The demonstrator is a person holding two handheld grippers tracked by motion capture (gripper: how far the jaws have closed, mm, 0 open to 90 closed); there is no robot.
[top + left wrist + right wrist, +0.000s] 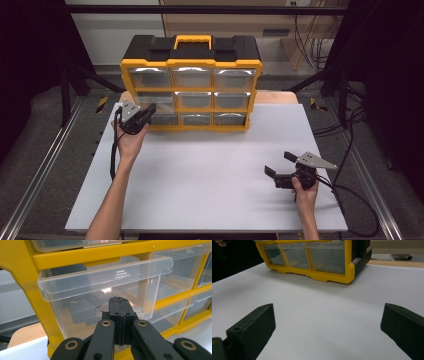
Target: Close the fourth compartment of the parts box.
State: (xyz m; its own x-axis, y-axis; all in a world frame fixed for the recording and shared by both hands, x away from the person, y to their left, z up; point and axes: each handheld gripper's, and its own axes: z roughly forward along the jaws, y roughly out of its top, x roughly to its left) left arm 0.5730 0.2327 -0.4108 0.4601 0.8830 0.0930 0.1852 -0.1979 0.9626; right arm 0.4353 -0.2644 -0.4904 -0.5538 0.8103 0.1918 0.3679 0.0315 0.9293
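Two hand-held grippers:
Left hand-held gripper [119, 302]: jaws pressed together against clear drawer [105, 287] of yellow organiser [191, 90].
Right hand-held gripper [278, 163]: spread, over white surface [210, 165], well apart.

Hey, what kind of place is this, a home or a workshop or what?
Most likely a lab or test bench, not a home: a white table inside a black metal frame, loose cables on a grey floor, and a yellow drawer organiser set up for handling.
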